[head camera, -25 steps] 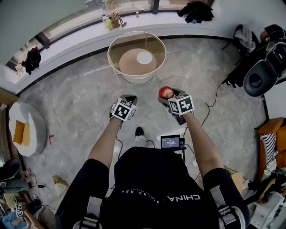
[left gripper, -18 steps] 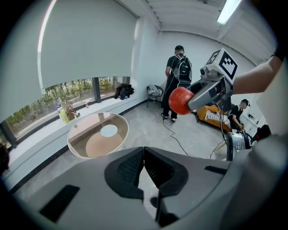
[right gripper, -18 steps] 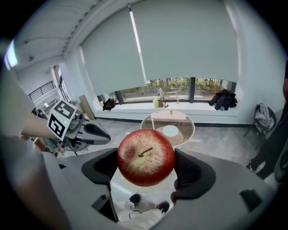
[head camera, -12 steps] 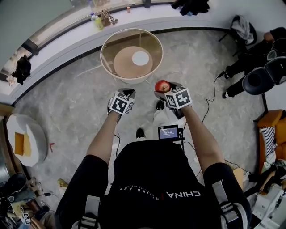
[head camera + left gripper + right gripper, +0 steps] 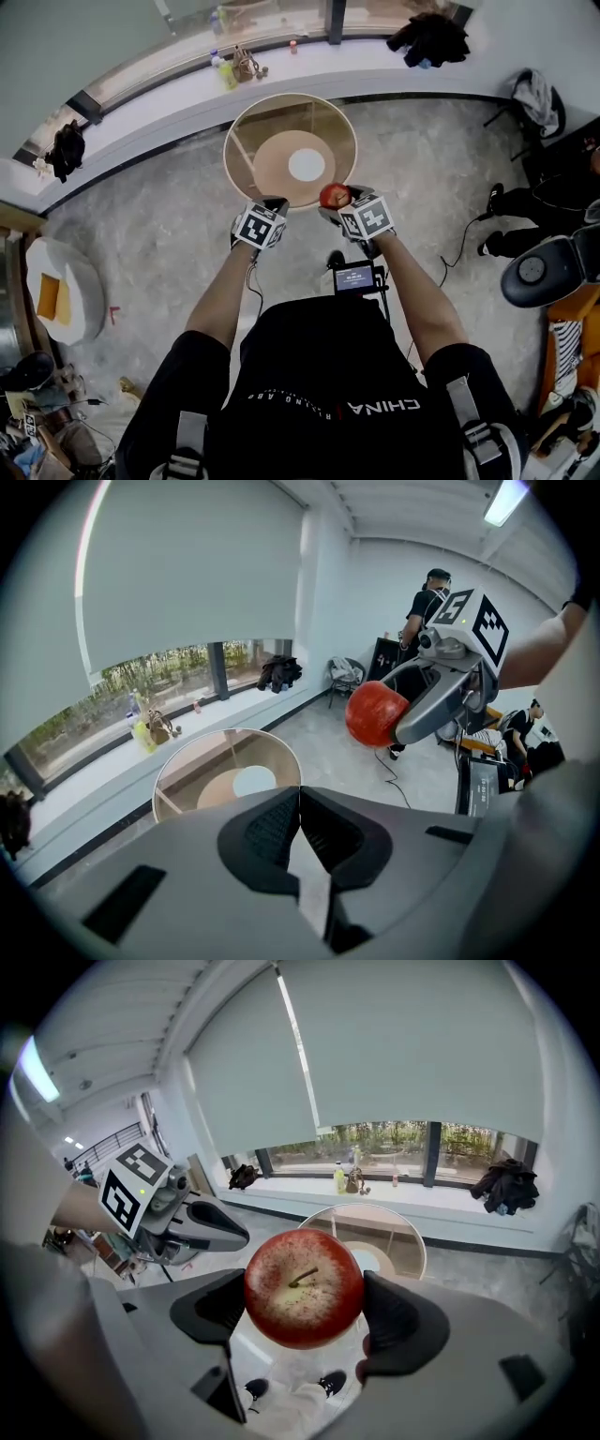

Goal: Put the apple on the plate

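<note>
A red apple is clamped between the jaws of my right gripper, stem facing the camera in the right gripper view. It hangs just over the near rim of a round glass-topped table. A small white plate lies on the wooden shelf under the glass, also visible beyond the apple. My left gripper is beside the right one, at the table's near edge, shut with nothing between its jaws. From the left gripper view the apple shows at upper right.
A curved windowsill with bottles and dark clothes runs behind the table. A black chair and a seated person are at the right. A white round stool stands at the left.
Both grippers have come nearer the round table, from a stretch of floor away to its near rim. The apple has stayed in the right gripper; the left stays shut.
</note>
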Available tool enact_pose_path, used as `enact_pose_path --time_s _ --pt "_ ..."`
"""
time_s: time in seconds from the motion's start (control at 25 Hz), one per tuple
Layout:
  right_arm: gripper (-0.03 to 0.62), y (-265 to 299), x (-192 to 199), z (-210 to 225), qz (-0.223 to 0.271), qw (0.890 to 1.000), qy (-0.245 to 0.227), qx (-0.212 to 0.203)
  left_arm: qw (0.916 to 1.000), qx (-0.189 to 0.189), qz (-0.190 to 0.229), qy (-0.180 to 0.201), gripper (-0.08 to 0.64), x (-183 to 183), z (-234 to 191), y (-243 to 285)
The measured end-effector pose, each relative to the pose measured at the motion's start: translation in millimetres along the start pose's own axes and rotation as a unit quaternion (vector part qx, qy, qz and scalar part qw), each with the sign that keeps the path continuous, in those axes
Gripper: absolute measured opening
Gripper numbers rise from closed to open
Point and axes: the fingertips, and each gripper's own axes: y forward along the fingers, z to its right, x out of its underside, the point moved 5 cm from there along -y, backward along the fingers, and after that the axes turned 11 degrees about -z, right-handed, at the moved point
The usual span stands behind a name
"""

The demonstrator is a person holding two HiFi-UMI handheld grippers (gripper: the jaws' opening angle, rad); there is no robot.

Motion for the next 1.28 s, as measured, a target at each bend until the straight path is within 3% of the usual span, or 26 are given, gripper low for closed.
enact_pose_path --time_s 0.24,0.4,0.68,1.04,1.28 --pt "0.413 7.8 -32.7 75.4 -0.018 0.999 -0.028 -0.038 0.9996 -0.017 -0.018 -0.010 0.017 -69.5 -11.9 35.9" --pt "0.413 20.6 -53.1 99.5 -0.021 0.998 -0.034 -0.054 0.9993 -0.023 -0.014 -0.027 0.017 -94.0 -23.5 50.4" --pt "0.413 51.0 -65.4 96.3 -0.039 0.998 -0.022 -0.053 0.9987 -0.012 -0.035 -0.034 0.017 -84.5 -49.0 68.4" --pt "0.413 97.2 -86.3 98.7 -0.066 0.997 -0.001 -0.050 0.9981 0.034 -0.024 -0.046 0.017 -80.4 -88.9 80.5" --pt "0.413 150.4 -94.3 131.6 -0.075 0.996 -0.006 -0.040 0.9979 0.042 -0.030 -0.040 0.017 -86.9 -112.9 129.4"
